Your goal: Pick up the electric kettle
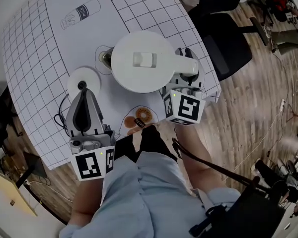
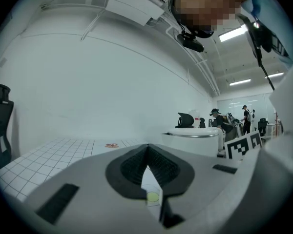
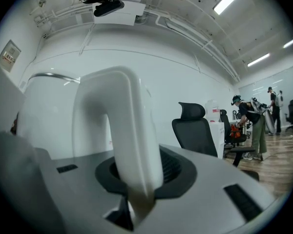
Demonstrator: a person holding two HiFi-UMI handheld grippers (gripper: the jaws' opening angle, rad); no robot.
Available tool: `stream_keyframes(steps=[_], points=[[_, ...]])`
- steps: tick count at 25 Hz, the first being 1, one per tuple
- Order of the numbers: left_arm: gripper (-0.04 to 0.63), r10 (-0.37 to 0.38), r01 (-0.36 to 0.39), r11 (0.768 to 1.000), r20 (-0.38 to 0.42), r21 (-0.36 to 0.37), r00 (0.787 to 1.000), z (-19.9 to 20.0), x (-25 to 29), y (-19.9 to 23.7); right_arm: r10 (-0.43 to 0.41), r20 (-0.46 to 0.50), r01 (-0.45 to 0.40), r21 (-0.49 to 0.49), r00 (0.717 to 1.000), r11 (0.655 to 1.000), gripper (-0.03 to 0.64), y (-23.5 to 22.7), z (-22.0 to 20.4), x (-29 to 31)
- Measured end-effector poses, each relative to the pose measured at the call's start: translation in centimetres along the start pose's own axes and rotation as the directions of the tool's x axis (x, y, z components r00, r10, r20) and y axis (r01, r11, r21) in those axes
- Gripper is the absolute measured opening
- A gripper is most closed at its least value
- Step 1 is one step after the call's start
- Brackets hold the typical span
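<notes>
Right gripper view shows right tool (image 3: 136, 177) gripping the handle (image 3: 129, 130) of the electric kettle (image 3: 49, 116); left tool (image 2: 147, 162) clenched, empty.

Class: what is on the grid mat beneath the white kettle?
Under the kettle, part of a printed picture on the mat peeks out at its left edge. The kettle's body covers the rest.

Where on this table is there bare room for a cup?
Free: the grid mat left of the milk drawing, and its far right corner beyond the kettle. Crowded: the near edge, with kettle base, left gripper and right gripper.
</notes>
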State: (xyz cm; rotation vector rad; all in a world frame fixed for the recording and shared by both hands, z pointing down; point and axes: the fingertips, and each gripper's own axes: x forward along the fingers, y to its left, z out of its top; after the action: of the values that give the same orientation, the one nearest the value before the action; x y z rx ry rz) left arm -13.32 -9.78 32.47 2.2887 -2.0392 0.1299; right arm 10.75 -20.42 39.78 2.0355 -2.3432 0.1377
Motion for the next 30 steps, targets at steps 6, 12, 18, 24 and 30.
stream_keyframes(steps=[6,12,18,24,30], points=[[0.0,0.008,-0.008,1.0,-0.02,0.01,1.0,-0.7,0.4,0.1,0.026,0.046,-0.027,0.024,0.999,0.999,0.075,-0.4,-1.0,0.1],[0.0,-0.001,0.001,1.0,-0.031,0.015,1.0,-0.7,0.8,-0.4,0.057,0.076,-0.058,0.02,0.995,0.998,0.077,0.0,-1.0,-0.2],[0.0,-0.009,0.009,1.0,-0.03,0.023,1.0,-0.4,0.8,-0.9,0.001,0.028,-0.001,0.004,1.0,1.0,0.156,-0.5,-1.2,-0.3],[0.0,-0.017,0.018,0.999,-0.032,0.029,0.999,-0.4,0.4,-1.0,-0.015,0.055,0.018,-0.04,0.998,0.999,0.193,-0.5,-0.9,-1.5],[0.0,-0.033,0.034,0.999,-0.036,0.032,0.999,-0.6,-0.3,-1.0,-0.086,0.102,0.093,-0.07,0.991,0.993,0.199,-0.4,-0.2,-3.2]])
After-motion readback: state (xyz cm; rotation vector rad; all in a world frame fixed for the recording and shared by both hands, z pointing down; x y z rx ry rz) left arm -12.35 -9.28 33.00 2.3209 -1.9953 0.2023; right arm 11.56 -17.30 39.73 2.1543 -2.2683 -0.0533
